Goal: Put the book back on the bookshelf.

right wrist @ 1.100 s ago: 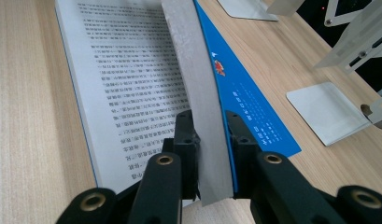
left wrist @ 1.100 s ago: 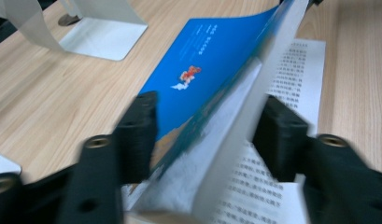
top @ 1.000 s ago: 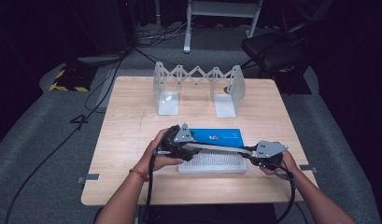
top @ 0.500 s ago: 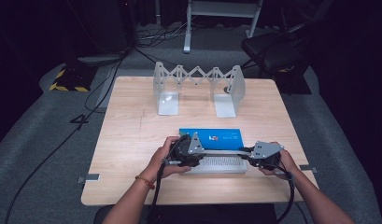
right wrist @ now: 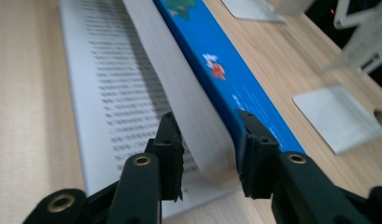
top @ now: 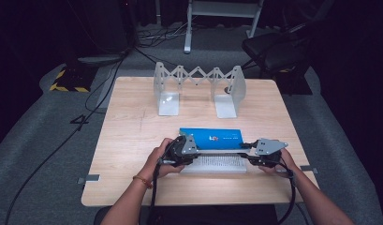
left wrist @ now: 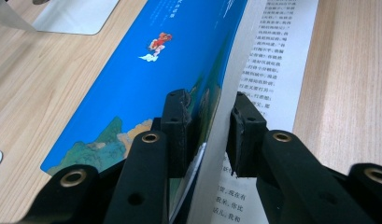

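A book with a blue cover [top: 212,139] lies open near the table's front edge, one printed page [top: 217,163] flat on the wood. The cover and a thick wad of pages stand lifted on edge. My left gripper [top: 195,152] is at the book's left end; in the left gripper view its jaws [left wrist: 207,126] straddle the blue cover [left wrist: 146,70] and the wad, pads against both sides. My right gripper [top: 246,146] is at the right end; in the right gripper view it [right wrist: 209,149] closes on the same cover [right wrist: 226,70] and blurred pages.
A metal folding book rack [top: 198,89] with two flat foot plates stands at the back middle of the table [top: 133,126]; one plate [right wrist: 338,116] lies close beyond the book. Both forearms enter from the front edge. A dark chair [top: 283,51] stands behind the table.
My left gripper has slid a little toward the front edge and in along the book. The blue cover and pages now stand more upright. The right gripper has barely shifted.
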Action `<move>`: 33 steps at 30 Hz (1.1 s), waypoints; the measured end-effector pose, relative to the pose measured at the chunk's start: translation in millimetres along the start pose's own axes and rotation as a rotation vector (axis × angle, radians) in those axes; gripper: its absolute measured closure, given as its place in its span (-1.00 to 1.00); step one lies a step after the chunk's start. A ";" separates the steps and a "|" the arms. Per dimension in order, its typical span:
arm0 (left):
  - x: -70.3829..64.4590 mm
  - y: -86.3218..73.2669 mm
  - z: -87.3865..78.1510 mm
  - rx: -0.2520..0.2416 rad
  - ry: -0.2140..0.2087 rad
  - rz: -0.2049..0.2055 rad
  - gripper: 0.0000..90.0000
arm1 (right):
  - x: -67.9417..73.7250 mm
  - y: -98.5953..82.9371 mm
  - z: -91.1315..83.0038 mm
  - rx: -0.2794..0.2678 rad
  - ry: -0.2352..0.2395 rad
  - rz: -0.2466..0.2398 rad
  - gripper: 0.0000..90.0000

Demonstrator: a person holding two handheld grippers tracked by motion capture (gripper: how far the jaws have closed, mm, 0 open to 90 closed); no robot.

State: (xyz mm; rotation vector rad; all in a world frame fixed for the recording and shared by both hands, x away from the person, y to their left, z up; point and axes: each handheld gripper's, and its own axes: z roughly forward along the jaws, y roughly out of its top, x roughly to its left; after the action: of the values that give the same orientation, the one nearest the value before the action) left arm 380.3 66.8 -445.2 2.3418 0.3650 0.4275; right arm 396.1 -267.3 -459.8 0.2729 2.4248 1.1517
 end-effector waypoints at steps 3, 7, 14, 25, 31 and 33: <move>1.9 -0.5 0.4 -0.005 -0.010 -0.001 0.60 | -7.4 -6.4 0.5 -0.038 0.044 0.020 0.48; 5.4 -1.2 -2.3 -0.028 -0.025 -0.034 0.46 | -2.9 1.3 -1.1 -0.012 0.021 -0.066 0.59; -3.1 14.1 -3.9 0.005 0.027 -0.028 -0.27 | 5.9 18.3 -4.8 0.020 0.013 -0.135 0.71; -22.9 40.4 12.9 0.045 0.127 -0.053 -0.23 | 15.2 41.6 -7.1 0.053 0.013 -0.168 0.76; -23.2 39.1 17.3 0.042 0.127 -0.067 -0.13 | 15.3 47.6 -6.7 0.061 0.011 -0.172 0.75; -22.8 38.2 17.4 0.037 0.142 -0.064 0.08 | 15.8 48.4 -6.4 0.062 0.011 -0.173 0.75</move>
State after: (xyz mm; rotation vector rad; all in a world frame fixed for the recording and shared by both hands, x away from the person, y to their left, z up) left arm 372.0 20.9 -435.0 2.3351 0.5182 0.5613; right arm 378.6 -235.3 -423.6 0.0741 2.4425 1.0059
